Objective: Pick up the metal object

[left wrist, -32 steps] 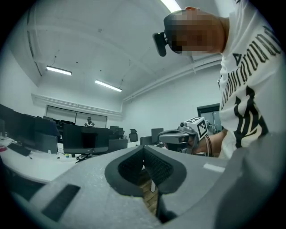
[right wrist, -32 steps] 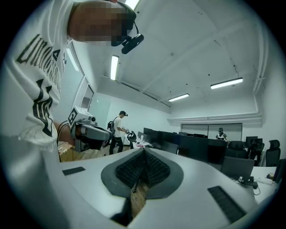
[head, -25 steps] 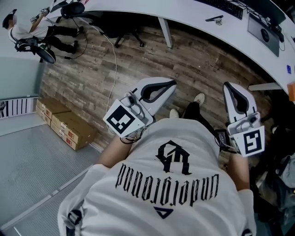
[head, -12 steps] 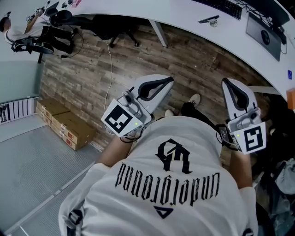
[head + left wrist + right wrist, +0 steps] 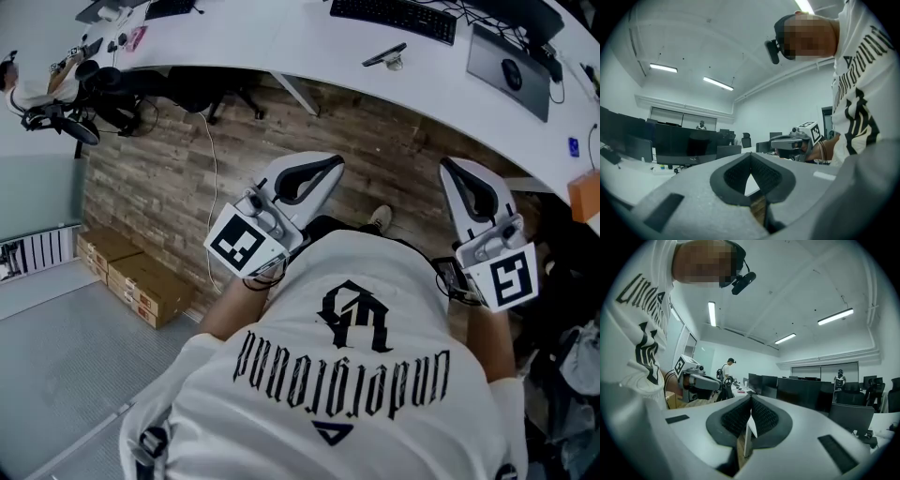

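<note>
L gripper (image 5: 750, 155) fingers pressed together, nothing btwn them; R gripper (image 5: 751, 398) same, tips touching, empty. Both grippers sit close to the person's torso, above the wood floor (image 5: 169, 178). Probable metal object (image 5: 385, 56): 1 slim dark/silver piece, too small for detail, lying on far white tabletop (image 5: 281, 37), just on the near side of a keyboard (image 5: 394, 17).

shirt (image 5: 375, 441): white, black print | left tool (image 5: 330, 166), right tool (image 5: 451, 169): grey
</note>
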A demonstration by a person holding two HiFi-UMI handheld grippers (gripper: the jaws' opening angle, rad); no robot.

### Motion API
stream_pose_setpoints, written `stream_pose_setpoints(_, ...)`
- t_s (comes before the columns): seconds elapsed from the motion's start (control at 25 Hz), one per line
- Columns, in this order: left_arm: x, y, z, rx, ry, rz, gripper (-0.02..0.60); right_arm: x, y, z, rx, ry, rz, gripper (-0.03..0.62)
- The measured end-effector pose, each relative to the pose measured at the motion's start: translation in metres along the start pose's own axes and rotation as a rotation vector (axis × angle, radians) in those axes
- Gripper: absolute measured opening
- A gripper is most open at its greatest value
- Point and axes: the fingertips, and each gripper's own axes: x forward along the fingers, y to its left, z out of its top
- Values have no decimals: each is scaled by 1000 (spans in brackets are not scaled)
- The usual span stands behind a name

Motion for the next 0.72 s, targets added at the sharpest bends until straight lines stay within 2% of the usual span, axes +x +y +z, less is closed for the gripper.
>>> stream_pose_setpoints(0.44,47,0,9,27,10,-60,15,-26,-42,6,15,-35,-102,15)
stream_pose_setpoints(0.72,71,17,7,27,3,-109,15,-17,-61,3,14,-23,-144,15)
